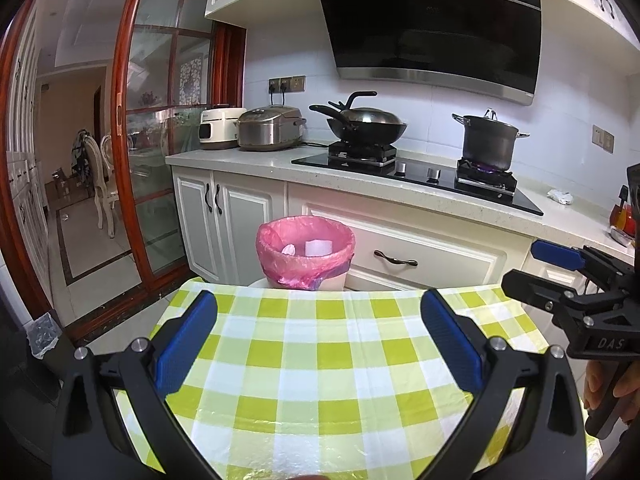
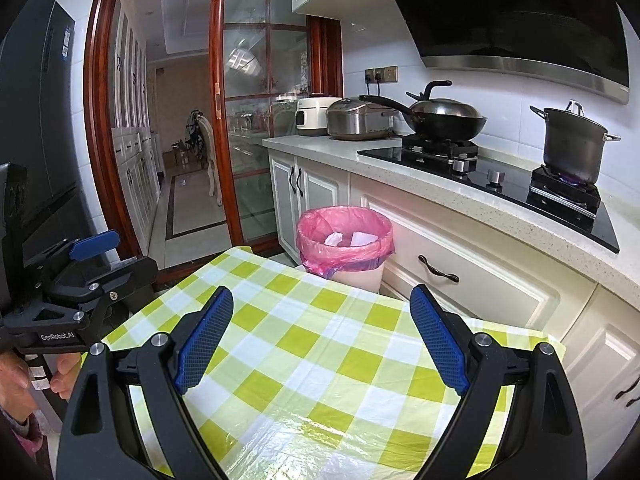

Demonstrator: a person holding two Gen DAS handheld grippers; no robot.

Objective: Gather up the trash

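Observation:
A white bin with a pink liner [image 1: 306,254] [image 2: 344,240] stands on the floor just past the far edge of the table, holding white paper scraps [image 1: 318,247] [image 2: 362,239]. A crumpled white wad [image 1: 560,196] lies on the counter to the right of the hob. My left gripper [image 1: 320,340] hovers open over the green-and-white checked tablecloth [image 1: 320,380] [image 2: 320,360], with nothing between its blue pads. My right gripper [image 2: 322,336] is open and empty too, beside it over the same cloth. Each gripper shows at the edge of the other's view, the right gripper [image 1: 536,270] and the left gripper [image 2: 116,256].
The counter [image 1: 248,160] carries two rice cookers [image 1: 268,126], a wok [image 1: 366,122] and a pot [image 2: 572,148] over a lit burner. Cabinet drawers [image 2: 460,272] stand behind the bin. A wooden sliding glass door [image 1: 160,140] opens to a hallway on the left. A dark fridge [image 2: 36,120] is at far left.

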